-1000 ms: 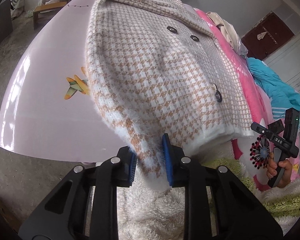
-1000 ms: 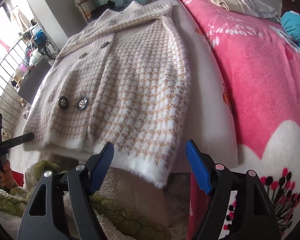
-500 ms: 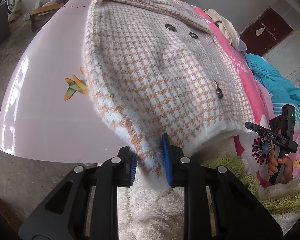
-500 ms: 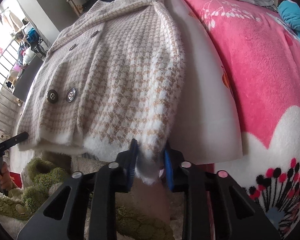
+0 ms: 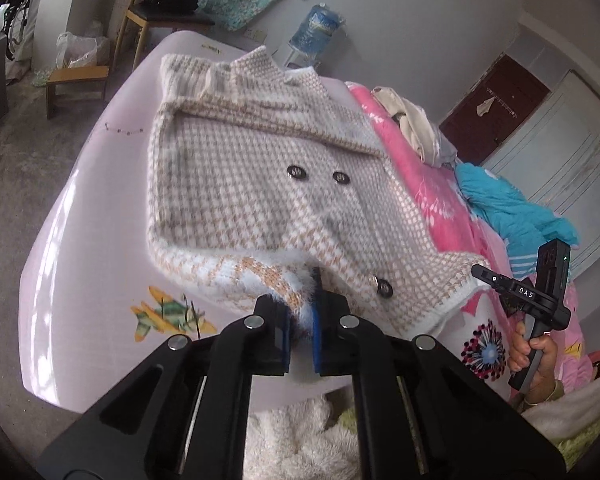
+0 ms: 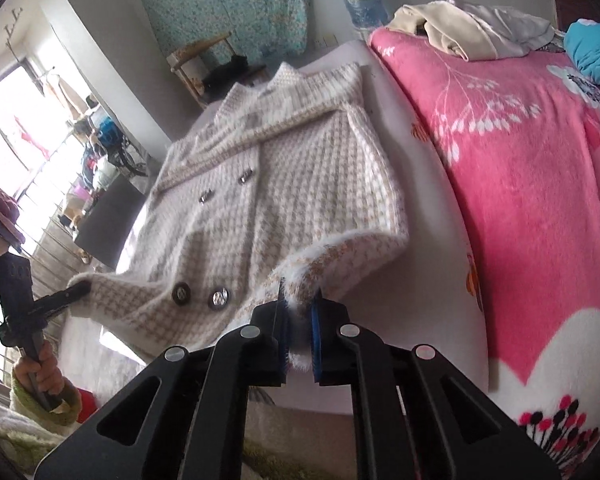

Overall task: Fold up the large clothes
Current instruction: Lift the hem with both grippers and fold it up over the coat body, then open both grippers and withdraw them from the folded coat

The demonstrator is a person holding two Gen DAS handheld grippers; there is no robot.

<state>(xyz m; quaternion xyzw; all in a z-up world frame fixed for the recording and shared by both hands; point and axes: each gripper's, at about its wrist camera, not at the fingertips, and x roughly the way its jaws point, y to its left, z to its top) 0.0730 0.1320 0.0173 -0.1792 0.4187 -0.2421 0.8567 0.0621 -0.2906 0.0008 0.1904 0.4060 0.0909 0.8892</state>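
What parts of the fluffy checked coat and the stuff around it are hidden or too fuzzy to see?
- Beige-and-white houndstooth coat: the hem inside the left gripper is covered by its blue pads, left wrist view.
- Right gripper: same, right wrist view.
- Coat's underside: hidden against the lilac sheet.
- Coat's weave: motion-blurred in both views.
- Dark buttons: markings too small.

Coat hem now lifted (right gripper newly clamped).

Bare lilac sheet left of the coat — pink blanket crowds its right.
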